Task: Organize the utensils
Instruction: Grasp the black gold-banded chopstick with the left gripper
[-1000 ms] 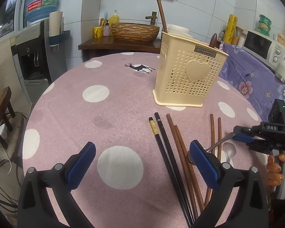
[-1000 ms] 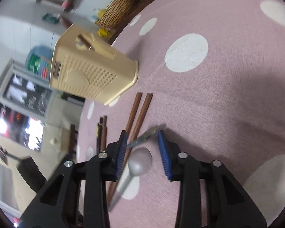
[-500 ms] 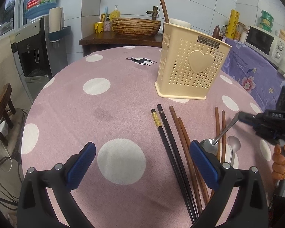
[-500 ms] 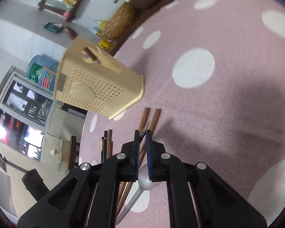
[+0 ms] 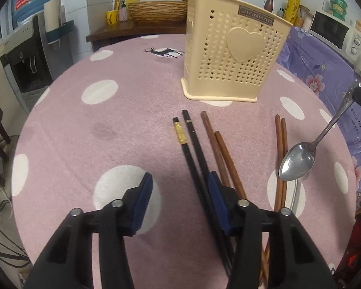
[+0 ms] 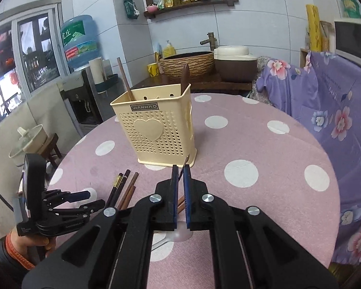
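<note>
Utensils lie scattered on the pink polka-dot tablecloth. The right gripper clamps the handle of a shiny metal spoon, holding it in the air. The left gripper hangs spread over two black chopsticks, beside brown wooden chopsticks, before the cream perforated plastic holder.

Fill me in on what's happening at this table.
A person with a gripper in each hand is sorting utensils. The right gripper is shut on the handle of a metal spoon, held up off the polka-dot tablecloth short of the cream utensil holder, which already has some wooden pieces in it. The left gripper is open, low over the black chopsticks. Brown chopsticks and a second spoon lie on the cloth.
</note>
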The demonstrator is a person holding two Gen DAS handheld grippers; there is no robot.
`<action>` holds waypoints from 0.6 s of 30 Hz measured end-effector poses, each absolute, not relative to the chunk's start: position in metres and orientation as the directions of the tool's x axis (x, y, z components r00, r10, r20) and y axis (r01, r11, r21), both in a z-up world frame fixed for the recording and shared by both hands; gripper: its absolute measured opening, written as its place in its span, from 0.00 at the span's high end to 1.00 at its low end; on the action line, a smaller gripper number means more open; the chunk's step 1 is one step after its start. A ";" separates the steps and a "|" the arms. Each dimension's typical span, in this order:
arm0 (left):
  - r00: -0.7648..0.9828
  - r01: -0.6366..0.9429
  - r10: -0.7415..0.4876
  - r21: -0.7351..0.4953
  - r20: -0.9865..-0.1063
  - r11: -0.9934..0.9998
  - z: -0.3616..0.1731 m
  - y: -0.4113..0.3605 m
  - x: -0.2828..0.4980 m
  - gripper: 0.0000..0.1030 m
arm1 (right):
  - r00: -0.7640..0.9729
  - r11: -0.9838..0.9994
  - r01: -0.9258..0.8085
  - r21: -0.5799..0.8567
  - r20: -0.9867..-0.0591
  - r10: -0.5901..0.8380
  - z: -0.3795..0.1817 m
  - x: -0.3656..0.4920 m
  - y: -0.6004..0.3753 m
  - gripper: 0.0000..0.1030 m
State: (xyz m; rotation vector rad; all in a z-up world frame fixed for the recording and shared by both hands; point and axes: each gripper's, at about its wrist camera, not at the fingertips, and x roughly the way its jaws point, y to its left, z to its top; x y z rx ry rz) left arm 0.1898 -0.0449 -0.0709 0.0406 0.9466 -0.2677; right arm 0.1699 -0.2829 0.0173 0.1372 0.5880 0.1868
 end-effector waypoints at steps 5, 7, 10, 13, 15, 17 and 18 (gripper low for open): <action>0.542 0.211 -0.182 -0.076 -0.820 0.975 -0.077 -0.047 0.196 0.68 | 0.830 0.978 -0.128 0.163 -0.522 0.195 0.019 0.161 -0.282 0.96; 0.547 0.206 -0.174 -0.070 -0.819 0.976 -0.078 -0.047 0.197 0.69 | 0.836 0.980 -0.128 0.149 -0.516 0.188 0.022 0.160 -0.281 0.96; 0.550 0.210 -0.148 -0.036 -0.822 0.977 -0.078 -0.053 0.204 0.71 | 0.839 0.982 -0.135 0.129 -0.512 0.182 0.024 0.159 -0.277 0.96; 0.535 0.205 -0.148 -0.042 -0.832 0.978 -0.077 -0.055 0.219 0.72 | 0.842 0.983 -0.139 0.116 -0.509 0.179 0.026 0.158 -0.273 0.97; 0.525 0.207 -0.146 -0.040 -0.839 0.978 -0.077 -0.058 0.230 0.73 | 0.841 0.984 -0.142 0.111 -0.510 0.179 0.027 0.159 -0.270 0.98; 0.525 0.201 -0.133 -0.030 -0.841 0.979 -0.077 -0.061 0.239 0.77 | 0.842 0.985 -0.140 0.105 -0.511 0.174 0.028 0.160 -0.269 0.98; 0.525 0.195 -0.124 -0.023 -0.842 0.981 -0.077 -0.063 0.242 0.83 | 0.842 0.985 -0.139 0.106 -0.511 0.174 0.028 0.160 -0.270 0.98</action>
